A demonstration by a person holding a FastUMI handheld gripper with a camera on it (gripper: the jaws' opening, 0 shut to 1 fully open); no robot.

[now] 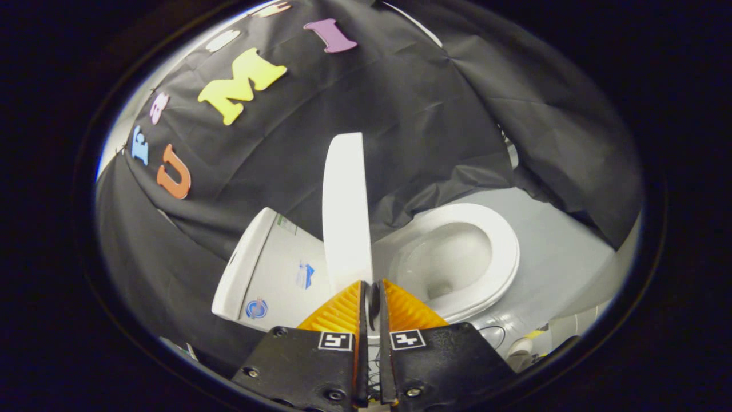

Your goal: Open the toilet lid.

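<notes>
claw [372,289] | ribbed wedge fingers | black mounts (square coded tag each) | dark screws at corners

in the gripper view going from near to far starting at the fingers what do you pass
gripper, its fingers nearly closed on the raised lid's edge → toilet lid → black cloth wall.

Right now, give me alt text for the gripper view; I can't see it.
The gripper is shut on the edge of the raised white toilet lid, which stands between the tank and the uncovered seat and bowl.
</notes>
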